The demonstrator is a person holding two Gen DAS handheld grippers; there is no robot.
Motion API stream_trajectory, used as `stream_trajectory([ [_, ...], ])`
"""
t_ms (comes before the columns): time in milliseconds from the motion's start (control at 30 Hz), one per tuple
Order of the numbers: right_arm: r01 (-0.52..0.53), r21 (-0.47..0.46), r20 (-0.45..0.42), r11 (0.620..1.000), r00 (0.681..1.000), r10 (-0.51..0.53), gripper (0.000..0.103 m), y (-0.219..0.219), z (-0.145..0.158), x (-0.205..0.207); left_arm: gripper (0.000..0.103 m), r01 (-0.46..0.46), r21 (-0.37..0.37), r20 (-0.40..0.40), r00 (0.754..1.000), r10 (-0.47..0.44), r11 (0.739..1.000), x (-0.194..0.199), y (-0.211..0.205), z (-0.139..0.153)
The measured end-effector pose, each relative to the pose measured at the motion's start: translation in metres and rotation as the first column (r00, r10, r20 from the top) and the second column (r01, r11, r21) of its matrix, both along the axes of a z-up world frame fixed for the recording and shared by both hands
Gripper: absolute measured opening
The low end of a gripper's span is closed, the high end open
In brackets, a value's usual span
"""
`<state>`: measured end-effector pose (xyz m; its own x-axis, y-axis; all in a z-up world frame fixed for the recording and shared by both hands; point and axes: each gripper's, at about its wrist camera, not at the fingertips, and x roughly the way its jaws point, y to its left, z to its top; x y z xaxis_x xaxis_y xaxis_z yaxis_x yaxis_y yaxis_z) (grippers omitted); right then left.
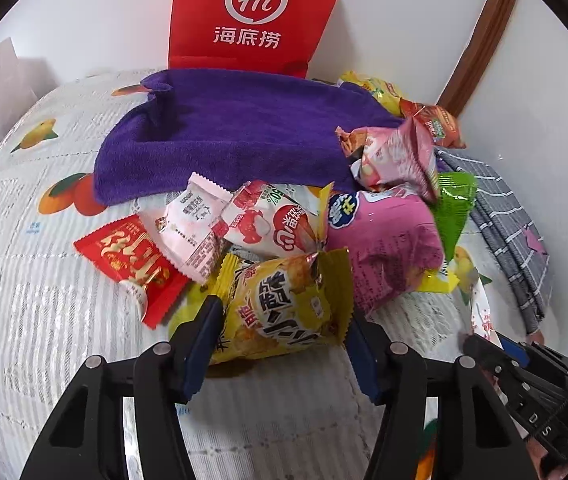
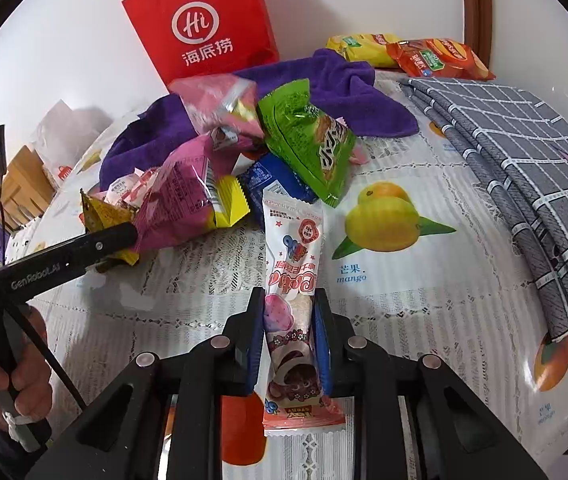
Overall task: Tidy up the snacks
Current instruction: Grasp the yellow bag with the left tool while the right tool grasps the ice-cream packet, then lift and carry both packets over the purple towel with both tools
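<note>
Through my left wrist camera, I am holding my left gripper (image 1: 279,340) around a yellow chip packet (image 1: 284,308) at the near edge of the snack pile. Its blue pads (image 1: 199,344) are standing at the packet's two sides, the left one touching the crinkled film, the right one seemingly just beside the seam; I cannot tell whether they are pressing yet, so I am calling it not yet clamped. Behind it, a red sachet (image 1: 131,260), white-and-pink wrappers (image 1: 271,220) and a pink bag (image 1: 388,248) are lying against the purple towel (image 1: 223,136) on the fruit-print tablecloth (image 1: 43,300), with a red paper bag (image 1: 251,16) standing at the wall.

Through my right wrist camera, my right gripper (image 2: 288,344) is clenching a long white-and-pink snack bar wrapper (image 2: 292,264) near its lower part, the upper end pointing toward the pile, where a green packet (image 2: 312,140) is leaning.

I am judging both packets light, air-puffed and slick, with brittle contents. Taking the yellow one across its flat middle, gently, should keep it from squirting out or crushing; a sealed end seam would be the safer bite.
</note>
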<state>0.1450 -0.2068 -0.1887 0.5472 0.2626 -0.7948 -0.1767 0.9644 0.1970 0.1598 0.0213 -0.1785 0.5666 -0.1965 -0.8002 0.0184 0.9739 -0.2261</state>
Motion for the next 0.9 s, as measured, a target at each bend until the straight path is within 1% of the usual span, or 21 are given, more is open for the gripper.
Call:
stream_trajectory([
  [267,0.016,-0.002,0.038,1.000,0.999,-0.016,0.022,-0.002,0.024,-0.014,0.057,-0.016,0.003,0.017,1.000,0.016,1.000,-0.018,0.004,0.017],
  [500,0.026,-0.005,0.076,1.000,0.997,-0.026,0.023,-0.003,0.049,-0.024,0.057,-0.048,0.013,0.025,0.999,0.047,0.999,-0.032,0.018,0.033],
  [533,0.028,-0.010,0.081,1.000,0.996,-0.027,0.022,-0.002,0.052,-0.026,0.057,-0.052,0.010,0.037,0.998,0.052,0.999,-0.034,0.020,0.035],
  [633,0.028,-0.015,0.091,0.999,0.995,-0.027,0.023,0.001,0.059,-0.028,0.057,-0.066,0.001,0.032,0.997,0.066,0.998,-0.040,0.028,0.038],
  [733,0.025,-0.021,0.090,0.999,0.996,-0.023,0.023,0.004,0.060,-0.030,0.057,-0.080,-0.012,0.007,0.997,0.080,0.997,-0.043,0.035,0.032],
  [900,0.011,-0.030,0.078,1.000,0.997,-0.009,0.023,0.011,0.054,-0.033,0.057,-0.102,-0.005,-0.033,0.994,0.102,0.995,-0.046,0.043,0.014],
])
